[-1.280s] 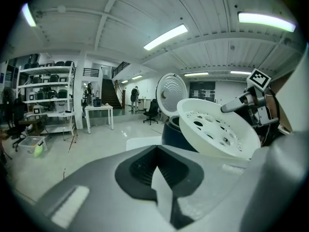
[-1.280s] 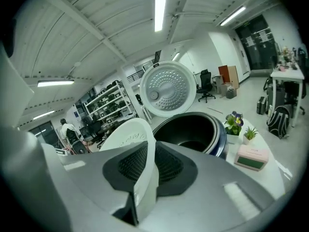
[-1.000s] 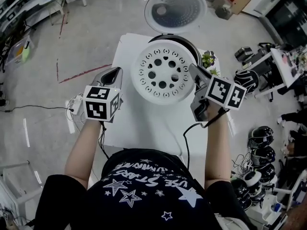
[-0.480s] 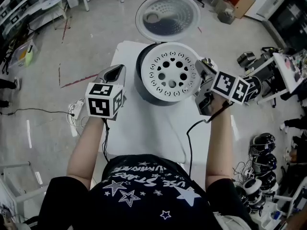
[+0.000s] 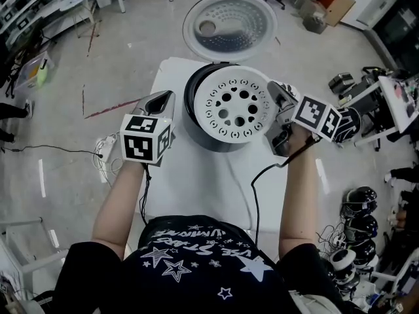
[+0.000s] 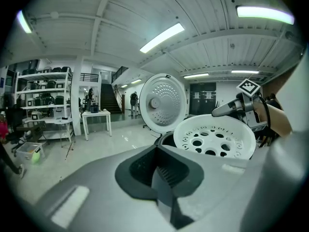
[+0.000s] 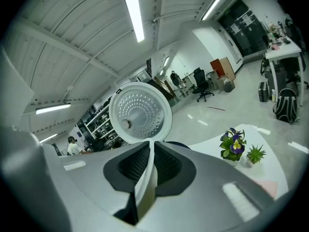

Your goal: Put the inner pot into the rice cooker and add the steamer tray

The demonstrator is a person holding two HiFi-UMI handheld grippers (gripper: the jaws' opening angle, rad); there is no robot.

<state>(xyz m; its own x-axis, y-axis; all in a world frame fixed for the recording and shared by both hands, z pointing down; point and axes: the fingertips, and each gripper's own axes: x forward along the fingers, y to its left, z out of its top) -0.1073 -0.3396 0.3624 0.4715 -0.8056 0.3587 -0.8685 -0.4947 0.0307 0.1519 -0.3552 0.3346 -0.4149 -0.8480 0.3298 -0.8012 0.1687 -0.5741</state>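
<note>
White steamer tray clamped in right tool, tilted over rice cooker (not seated); left tool closed, empty.

One cooker, one steamer tray, two tools, two plants.

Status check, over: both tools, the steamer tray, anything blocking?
Left tool shut, empty. Right tool shut on steamer tray rim. Tray tilted over rice cooker, not seated. Lid open, nothing blocking.
</note>
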